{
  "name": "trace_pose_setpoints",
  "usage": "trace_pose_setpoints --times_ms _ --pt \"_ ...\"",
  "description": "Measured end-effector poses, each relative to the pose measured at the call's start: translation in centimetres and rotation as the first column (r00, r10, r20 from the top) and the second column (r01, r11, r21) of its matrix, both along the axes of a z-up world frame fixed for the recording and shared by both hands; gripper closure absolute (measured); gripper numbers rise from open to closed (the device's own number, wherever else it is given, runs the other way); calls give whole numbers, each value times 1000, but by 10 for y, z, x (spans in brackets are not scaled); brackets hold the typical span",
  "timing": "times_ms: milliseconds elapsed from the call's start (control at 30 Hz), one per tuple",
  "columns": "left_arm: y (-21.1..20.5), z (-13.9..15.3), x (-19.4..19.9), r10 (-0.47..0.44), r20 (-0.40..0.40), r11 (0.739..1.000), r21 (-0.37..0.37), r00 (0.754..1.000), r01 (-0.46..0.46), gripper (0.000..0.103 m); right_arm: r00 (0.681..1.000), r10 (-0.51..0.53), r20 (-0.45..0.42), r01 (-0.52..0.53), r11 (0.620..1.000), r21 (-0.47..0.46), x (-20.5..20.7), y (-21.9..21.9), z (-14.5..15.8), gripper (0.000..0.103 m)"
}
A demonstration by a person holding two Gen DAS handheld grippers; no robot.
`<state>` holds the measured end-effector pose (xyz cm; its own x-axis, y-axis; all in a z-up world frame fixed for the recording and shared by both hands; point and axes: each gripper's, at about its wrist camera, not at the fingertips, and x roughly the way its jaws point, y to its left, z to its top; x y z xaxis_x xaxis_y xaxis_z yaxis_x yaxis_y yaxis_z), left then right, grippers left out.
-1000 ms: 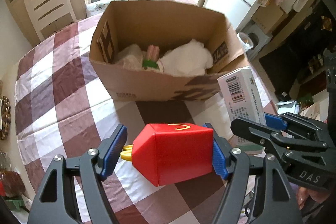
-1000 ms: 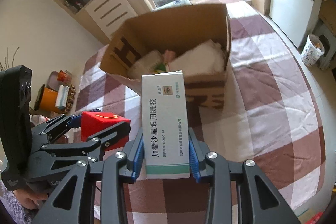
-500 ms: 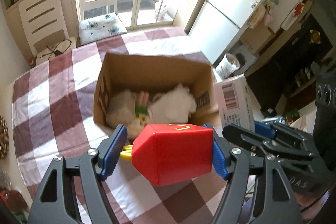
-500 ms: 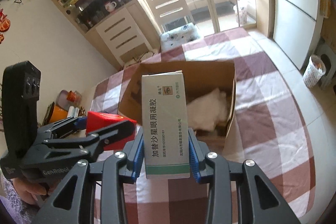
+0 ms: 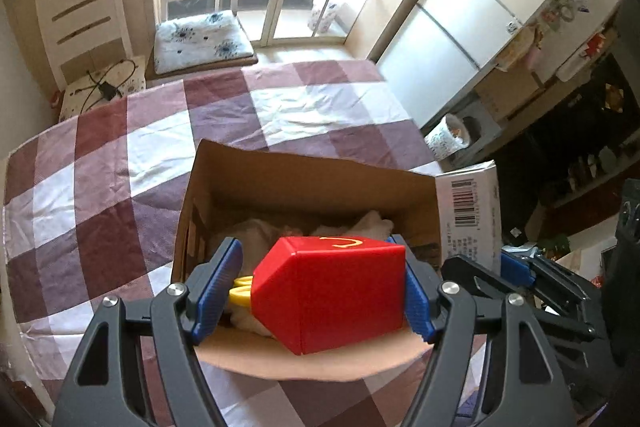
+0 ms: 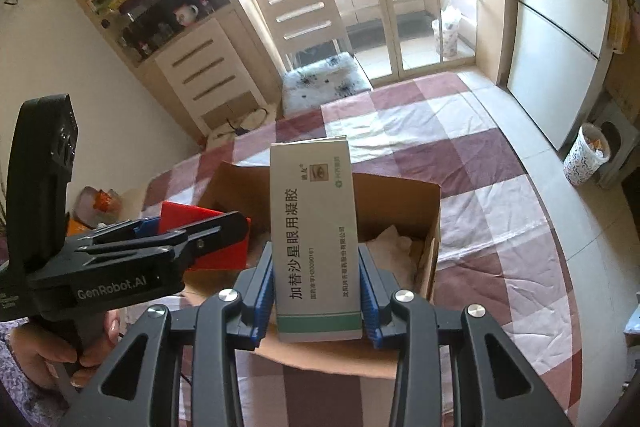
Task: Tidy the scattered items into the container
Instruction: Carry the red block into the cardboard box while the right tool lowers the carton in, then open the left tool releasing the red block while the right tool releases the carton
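Gripping the red box (image 5: 334, 291) by its flat sides, the left gripper (image 5: 320, 291) hangs over the carton (image 5: 304, 179). At three o'clock, the right gripper (image 6: 316, 267) clamps the light, crushable medicine box (image 6: 314, 227) near its base.

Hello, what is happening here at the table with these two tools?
A person is tidying items into the cardboard box on the checked tablecloth. The left claw grips a red toy box, and the right claw grips a white medicine carton. Both are held over the open box, not yet released. Something white and soft already lies inside.
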<state>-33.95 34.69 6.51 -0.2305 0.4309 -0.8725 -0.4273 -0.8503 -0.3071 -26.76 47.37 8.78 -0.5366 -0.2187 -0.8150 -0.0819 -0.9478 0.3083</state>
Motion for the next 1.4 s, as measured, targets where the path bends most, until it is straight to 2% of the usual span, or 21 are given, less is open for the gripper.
trace_pose_setpoints --times_ms 267,533,767,1133,1400 --pt "4 -36 -2 -22 26 997 -68 999 24 29 997 22 71 -23 1000 21 -12 -7 -35 66" --pt "9 -48 1 -62 -5 987 -146 998 61 29 993 50 110 -56 997 59 -16 -16 -50 66" --pt "11 -53 0 -86 -27 980 -184 996 80 29 988 65 140 -76 994 75 -18 -20 -60 66" --pt "15 -56 -3 -97 -34 976 -200 995 88 28 986 68 154 -83 992 96 -21 -17 -62 66" --pt "13 -52 -5 -90 -30 979 -184 995 83 22 981 52 188 -60 997 40 -22 -9 -60 63"
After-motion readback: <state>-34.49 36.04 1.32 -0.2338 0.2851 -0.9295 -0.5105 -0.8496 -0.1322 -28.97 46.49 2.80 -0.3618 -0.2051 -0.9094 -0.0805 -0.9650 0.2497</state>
